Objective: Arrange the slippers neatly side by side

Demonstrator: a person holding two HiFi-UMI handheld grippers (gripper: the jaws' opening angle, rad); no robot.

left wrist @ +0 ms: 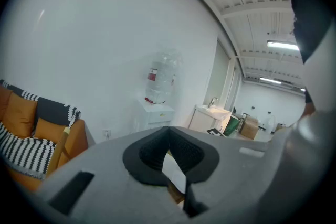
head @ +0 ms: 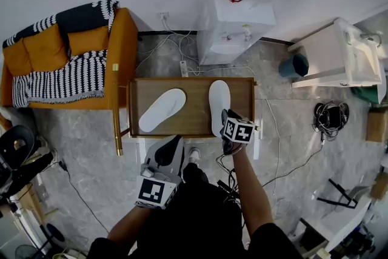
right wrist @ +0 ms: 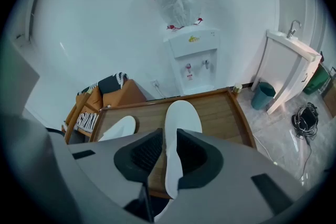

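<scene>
Indoors, slippers (head: 162, 109) on wooden table (head: 195, 105), stone floor (head: 79, 148)

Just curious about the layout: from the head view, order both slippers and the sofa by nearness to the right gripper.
1. Right slipper, right at the right gripper.
2. Left slipper, further left on the table.
3. Sofa, far left.

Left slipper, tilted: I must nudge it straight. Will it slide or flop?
The left slipper looks thin and flat, so probably light and floppy if lifted by one end. On the smooth wooden table it should likely slide, not roll.
</scene>
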